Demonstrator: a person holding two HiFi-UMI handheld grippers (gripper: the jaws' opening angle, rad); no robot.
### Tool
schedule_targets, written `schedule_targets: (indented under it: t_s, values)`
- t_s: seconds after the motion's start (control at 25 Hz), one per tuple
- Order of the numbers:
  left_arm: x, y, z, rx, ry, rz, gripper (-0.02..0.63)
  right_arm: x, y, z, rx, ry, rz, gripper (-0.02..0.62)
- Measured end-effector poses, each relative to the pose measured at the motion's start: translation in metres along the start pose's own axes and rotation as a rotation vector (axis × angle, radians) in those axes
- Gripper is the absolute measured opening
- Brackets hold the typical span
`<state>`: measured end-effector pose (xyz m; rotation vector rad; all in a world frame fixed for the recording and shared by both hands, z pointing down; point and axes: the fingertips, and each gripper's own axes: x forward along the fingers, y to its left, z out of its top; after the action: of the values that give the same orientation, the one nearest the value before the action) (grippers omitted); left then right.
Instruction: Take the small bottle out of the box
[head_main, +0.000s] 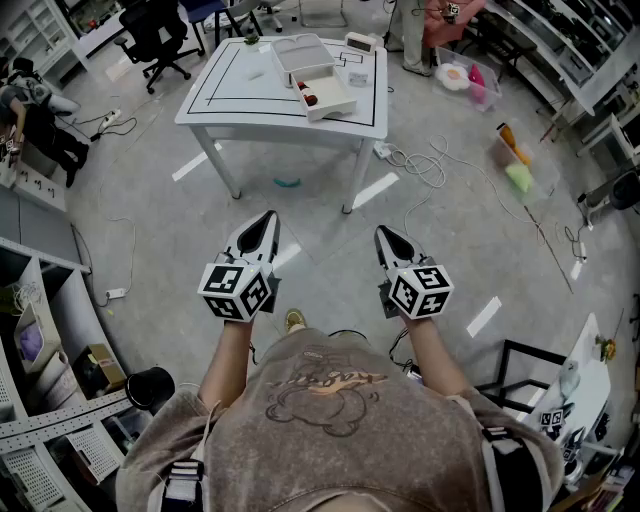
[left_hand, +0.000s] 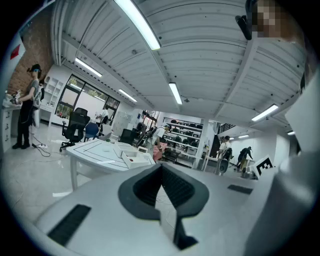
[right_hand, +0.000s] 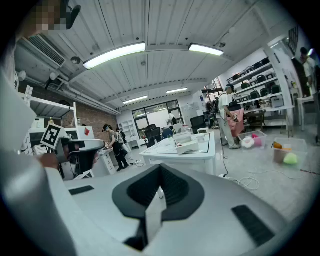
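Closest to the camera is the person's brown printed shirt, with both forearms reaching forward from it over the grey floor.

On the left, the left hand-held gripper is held in the air and points toward the bench, well short of it. In the left gripper view its jaws are pressed together at the tips, with nothing between them.

Ahead stands the white bench, its top marked with black lines. Near the middle of it lies the open white box, with its other half touching it on the far side. The small bottle lies inside the nearer half, at its left end. At this range it shows only as a small red and dark shape. Both hand-held grippers are well apart from it.

To the right, the right hand-held gripper is level with the left one and also points at the bench. Its jaws are closed tight on nothing.

Further right, white cables trail across the floor by the bench leg. A clear bin with coloured things in it stands beyond them.
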<state>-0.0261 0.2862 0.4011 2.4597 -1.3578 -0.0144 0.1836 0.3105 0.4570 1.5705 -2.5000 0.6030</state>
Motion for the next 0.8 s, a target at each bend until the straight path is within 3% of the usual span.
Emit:
schedule_targets:
  t_s: [0.4,0.8]
  values:
    - [0.01,0.024,0.002,-0.015,0.005,-0.025,0.008,0.026,0.013,0.007,0.007,-0.021,-0.012,-0.005]
    - [0.03,0.076,0.006,-0.003,0.013,-0.096,0.008,0.064,0.023,0.004,0.025,-0.046,-0.101,-0.005]
